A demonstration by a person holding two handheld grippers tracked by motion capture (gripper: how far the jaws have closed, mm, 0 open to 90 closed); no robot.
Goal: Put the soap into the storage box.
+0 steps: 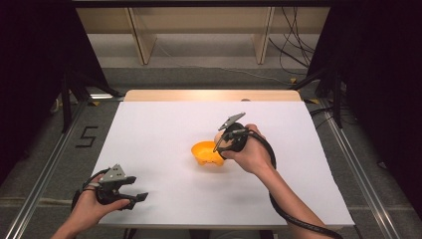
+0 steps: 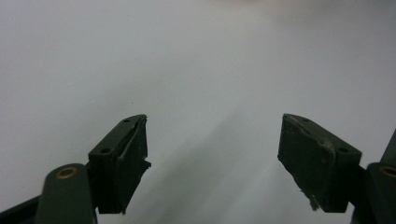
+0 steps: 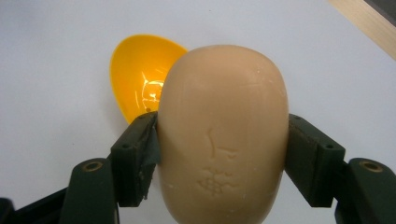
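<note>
White surface (image 1: 164, 144), dim room. Right claw (image 3: 223, 149) clamps the tan soap bar (image 3: 224, 130) by its sides, above the orange dish (image 3: 140, 79). Smooth rounded soap may slip out sideways on release. Left claw (image 2: 215, 149) gapes empty.

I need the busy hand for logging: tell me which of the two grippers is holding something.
The right gripper, over the orange dish: its jaws clamp a beige soap bar. The left gripper stands open at the table's near-left corner.

Left tool (image 2: 215, 140) over bare white table (image 2: 196, 60), two black jaws spread wide apart, nothing between them
</note>
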